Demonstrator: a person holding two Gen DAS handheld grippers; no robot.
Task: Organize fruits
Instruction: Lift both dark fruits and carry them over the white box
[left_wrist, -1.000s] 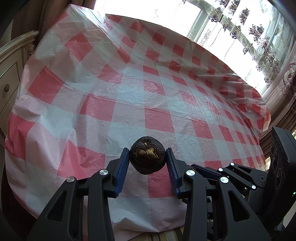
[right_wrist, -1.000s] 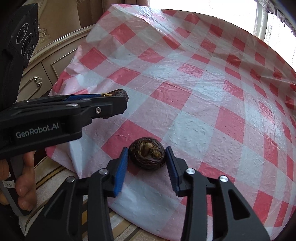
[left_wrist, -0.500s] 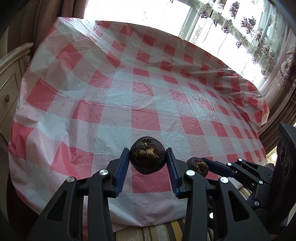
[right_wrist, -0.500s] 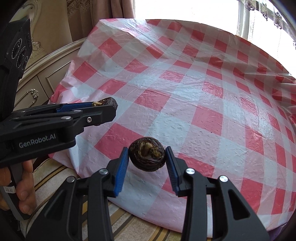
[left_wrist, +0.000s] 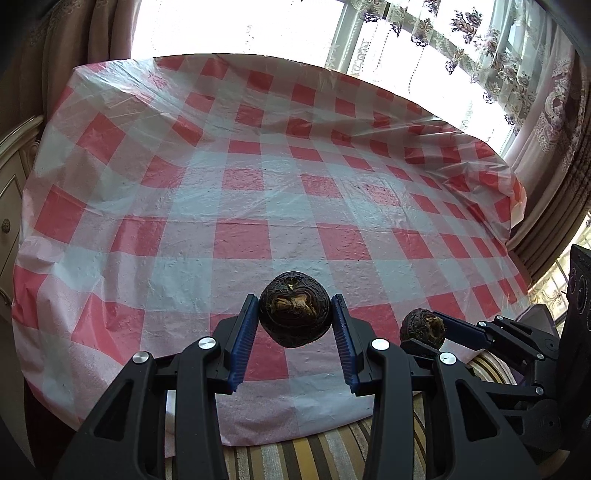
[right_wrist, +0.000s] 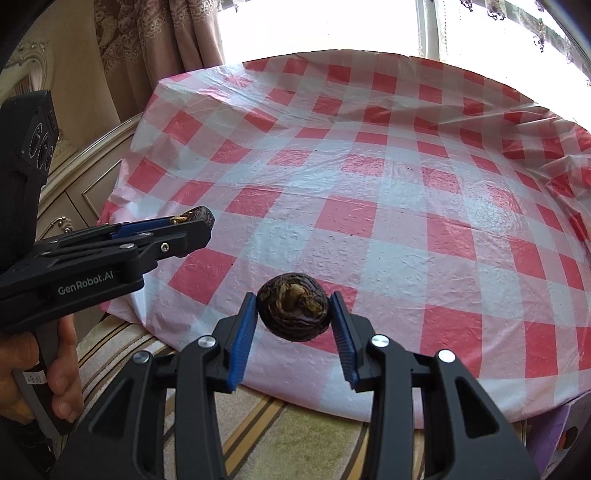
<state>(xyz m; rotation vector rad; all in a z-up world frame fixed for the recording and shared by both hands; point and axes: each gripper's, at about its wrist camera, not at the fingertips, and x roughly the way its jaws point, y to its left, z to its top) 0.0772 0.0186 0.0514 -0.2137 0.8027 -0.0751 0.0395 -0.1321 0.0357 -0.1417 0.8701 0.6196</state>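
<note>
My left gripper is shut on a dark brown wrinkled round fruit, held in the air above the near edge of the table. My right gripper is shut on a second, similar dark fruit, also lifted over the near edge. In the left wrist view the right gripper shows at the lower right with its fruit. In the right wrist view the left gripper shows at the left with its fruit partly hidden by the fingers.
The table carries a red and white checked plastic cloth. A cream cabinet with drawers stands at its left. Curtains and a bright window lie beyond. A striped rug lies on the floor below the near edge.
Both grippers have drawn back and up from the table with their fruits. The right fruit, resting on the cloth a second ago, is now lifted. More of the table and floor shows.
</note>
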